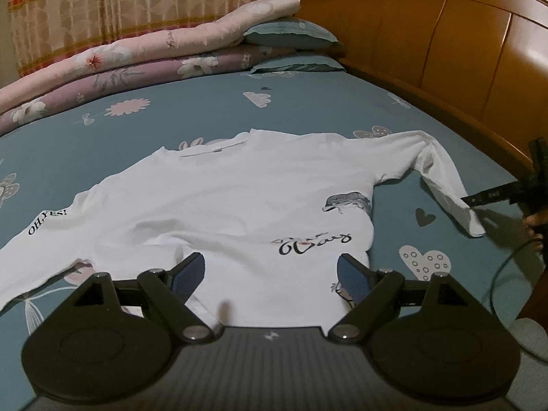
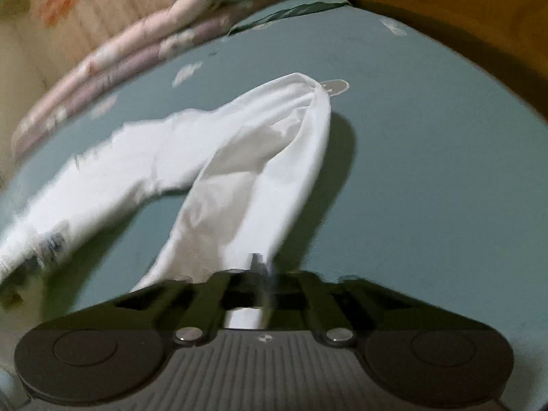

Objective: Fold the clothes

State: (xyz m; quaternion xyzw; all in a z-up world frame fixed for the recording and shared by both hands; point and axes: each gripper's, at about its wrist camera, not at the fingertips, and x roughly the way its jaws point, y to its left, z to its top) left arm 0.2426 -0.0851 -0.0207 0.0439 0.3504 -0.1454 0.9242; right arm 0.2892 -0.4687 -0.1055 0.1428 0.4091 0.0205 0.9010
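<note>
A white long-sleeved shirt (image 1: 222, 202) with black lettering lies spread flat on the teal bedsheet (image 1: 205, 109), collar toward the far side. My left gripper (image 1: 270, 270) hovers open over the shirt's lower hem, blue pads apart with nothing between them. The shirt's right sleeve (image 1: 445, 185) bends back toward the near edge, and my right gripper (image 1: 479, 200) holds its cuff at the far right. In the blurred right wrist view the right gripper (image 2: 257, 267) is shut on the sleeve (image 2: 246, 178), which rises from its jaws and folds over at the elbow.
A wooden headboard (image 1: 445, 51) runs along the right. Folded floral quilts (image 1: 120, 68) and teal pillows (image 1: 294, 34) are stacked at the far side, in front of a patterned curtain (image 1: 102, 7). A hand and a cable (image 1: 507, 267) sit at the right edge.
</note>
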